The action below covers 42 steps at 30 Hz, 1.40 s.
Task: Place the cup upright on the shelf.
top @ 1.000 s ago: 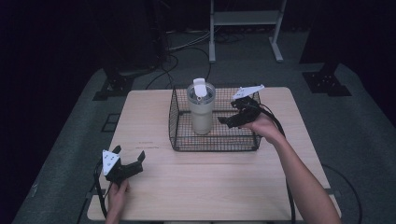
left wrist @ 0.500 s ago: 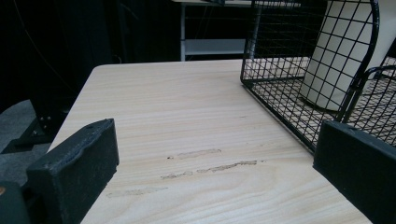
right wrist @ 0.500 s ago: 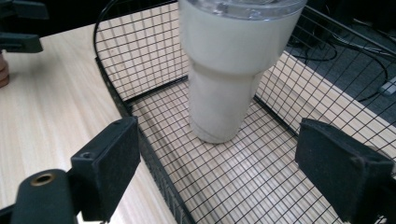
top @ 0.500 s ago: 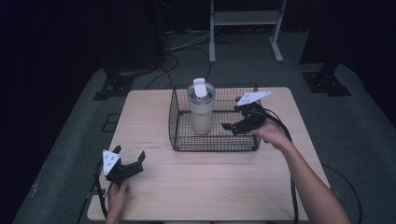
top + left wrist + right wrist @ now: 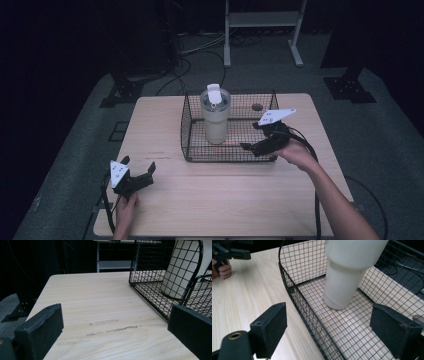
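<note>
Leftmost, the left gripper (image 5: 138, 176) rests on the pale wooden table (image 5: 160, 125), jaws spread wide and empty, well apart from the black wire basket (image 5: 190, 125). Inside it a cream lidded tumbler (image 5: 215, 120) stands upright. The right gripper (image 5: 254, 140) hovers over the basket's near right corner, jaws wide, holding nothing. No writing is legible.

Dim, bluish high view with black surroundings; both gripper views brighter, evenly lit, near jaws soft.
</note>
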Tool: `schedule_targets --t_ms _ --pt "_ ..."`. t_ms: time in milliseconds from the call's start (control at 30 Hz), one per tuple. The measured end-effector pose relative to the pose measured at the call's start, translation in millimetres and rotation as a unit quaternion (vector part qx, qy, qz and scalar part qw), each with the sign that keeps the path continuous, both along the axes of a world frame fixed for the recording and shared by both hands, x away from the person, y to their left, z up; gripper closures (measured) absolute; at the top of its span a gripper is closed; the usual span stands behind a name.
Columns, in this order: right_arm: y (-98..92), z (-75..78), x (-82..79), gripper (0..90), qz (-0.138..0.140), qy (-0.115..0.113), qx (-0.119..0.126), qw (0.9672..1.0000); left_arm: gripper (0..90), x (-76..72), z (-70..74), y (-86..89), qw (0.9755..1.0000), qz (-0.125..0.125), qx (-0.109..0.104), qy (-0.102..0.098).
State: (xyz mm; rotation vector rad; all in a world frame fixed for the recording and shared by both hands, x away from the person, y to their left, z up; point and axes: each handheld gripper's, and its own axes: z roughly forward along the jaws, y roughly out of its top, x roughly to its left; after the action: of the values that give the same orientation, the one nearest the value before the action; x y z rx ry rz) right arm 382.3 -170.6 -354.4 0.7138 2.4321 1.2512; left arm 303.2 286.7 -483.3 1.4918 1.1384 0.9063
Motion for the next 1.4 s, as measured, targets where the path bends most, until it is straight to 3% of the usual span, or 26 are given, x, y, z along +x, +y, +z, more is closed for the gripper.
schedule_targets --t_ms 100,733,1400 --pt "-2.4 -4.2 -4.9 13.4 0.001 -0.002 -0.006 1.0 0.0 -0.2 0.1 0.0 1.0 0.0 0.0 0.0" --pt "-21.2 -24.3 -35.3 13.6 0.001 0.008 0.012 0.9999 0.0 -0.5 0.1 0.1 1.0 -0.001 0.003 0.001" --pt "-42.0 -50.5 -57.6 13.8 -0.007 0.023 0.021 0.9995 0.0 -0.7 0.2 -0.1 1.0 0.0 0.003 0.002"
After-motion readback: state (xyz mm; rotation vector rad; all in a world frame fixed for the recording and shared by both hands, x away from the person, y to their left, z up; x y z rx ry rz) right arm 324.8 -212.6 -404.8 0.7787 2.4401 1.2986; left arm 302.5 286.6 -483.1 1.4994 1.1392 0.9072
